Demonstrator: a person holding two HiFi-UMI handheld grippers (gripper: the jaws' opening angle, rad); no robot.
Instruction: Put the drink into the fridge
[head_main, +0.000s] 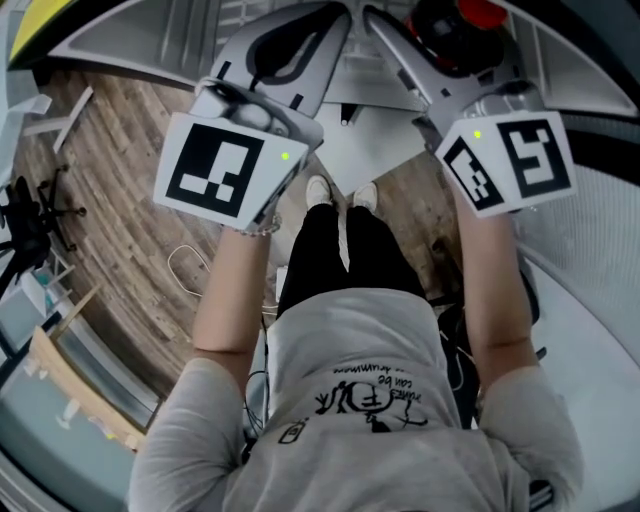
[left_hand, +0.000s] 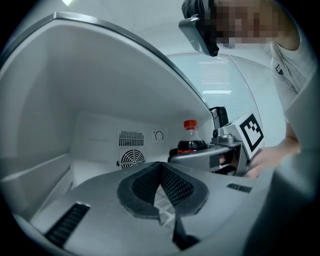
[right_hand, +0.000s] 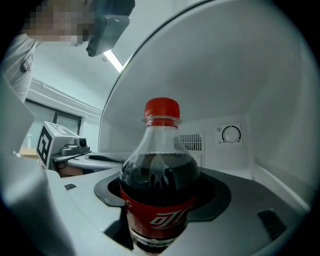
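Right gripper (right_hand: 165, 197) has its fingers (right_hand: 240, 200) spread wide and clamped on the cola bottle (right_hand: 160, 165). The bottle's upright, red cap (right_hand: 161, 109) on top, dark drink up to about the shoulder, red label sitting right in the grip. Can't tell if the bottom touches anything, it's out of frame.

Left gripper (left_hand: 161, 175) is the boring one: fingers (left_hand: 100, 200) pulled together, tips meeting, nothing in them.

Both are pointed into the open fridge (left_hand: 100, 100), side by side and a little apart, with the left one's view catching the bottle and the right one's marker cube (left_hand: 250, 131) off to its right. The white back wall is straight ahead, with a slotted vent (left_hand: 131, 137), a round fan grille (left_hand: 132, 159) under it and a thermostat dial (right_hand: 231, 134) next to those.

From the head view you get the person's arms reaching forward and shoes (head_main: 318, 190) on the wooden floor (head_main: 120, 200) down below.
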